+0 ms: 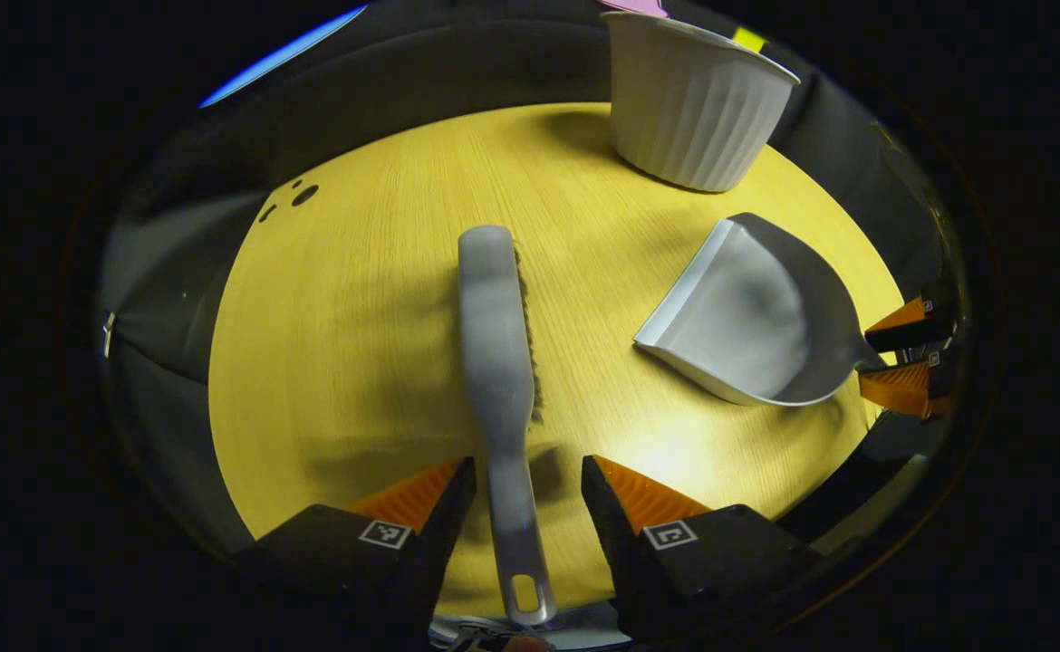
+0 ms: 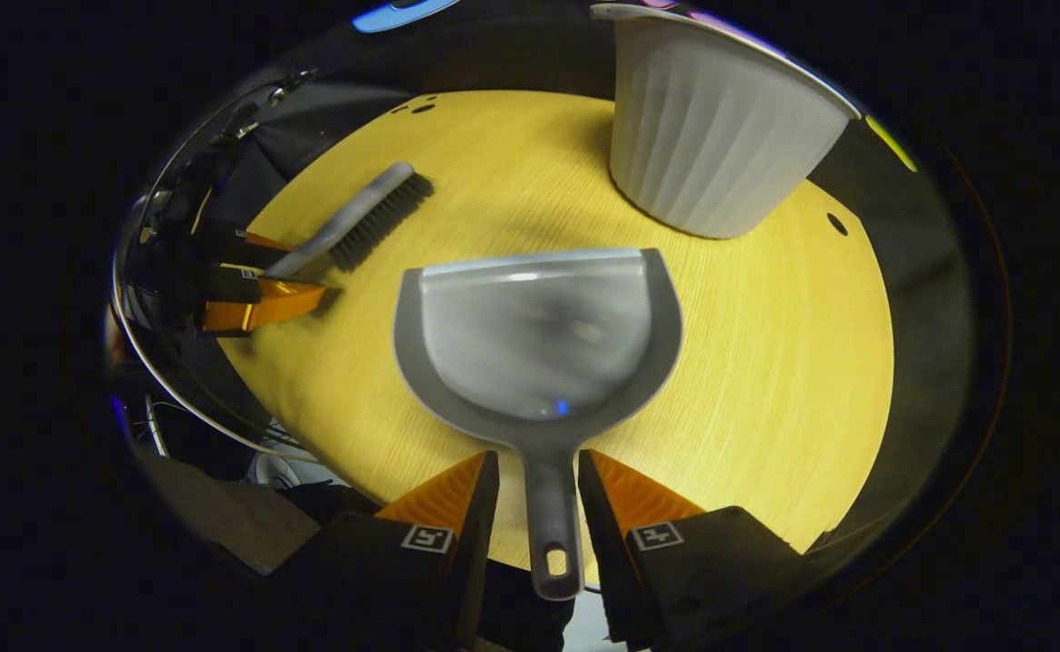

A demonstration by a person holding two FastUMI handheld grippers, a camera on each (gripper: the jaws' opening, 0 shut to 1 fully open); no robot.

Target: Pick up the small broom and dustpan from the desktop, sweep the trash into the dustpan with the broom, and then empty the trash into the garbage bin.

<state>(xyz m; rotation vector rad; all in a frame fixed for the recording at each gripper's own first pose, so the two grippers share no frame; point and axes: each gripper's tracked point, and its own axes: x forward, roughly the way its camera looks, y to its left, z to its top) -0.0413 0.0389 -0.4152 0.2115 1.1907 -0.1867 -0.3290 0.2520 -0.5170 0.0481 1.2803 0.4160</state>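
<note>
The grey broom [image 1: 494, 326] lies flat on the round yellow table [image 1: 358, 362], bristles to the right. Its thin handle runs between the fingers of my left gripper [image 1: 528, 475], which stands open with a gap on each side. The grey dustpan [image 2: 539, 335] rests on the table, mouth facing away. Its handle [image 2: 553, 516] lies between the fingers of my right gripper [image 2: 539, 466], which is open and close around it, a narrow gap on the left side. The right gripper [image 1: 897, 353] also appears at the dustpan [image 1: 756, 317] handle, and the left gripper [image 2: 290, 272] at the broom [image 2: 367, 213].
A white ribbed garbage bin [image 1: 693, 109] [image 2: 711, 136] stands upright at the table's far side, just beyond the dustpan. A few small dark spots [image 1: 303, 193] mark the tabletop near its far left edge. Black cloth surrounds the table [image 2: 766, 362].
</note>
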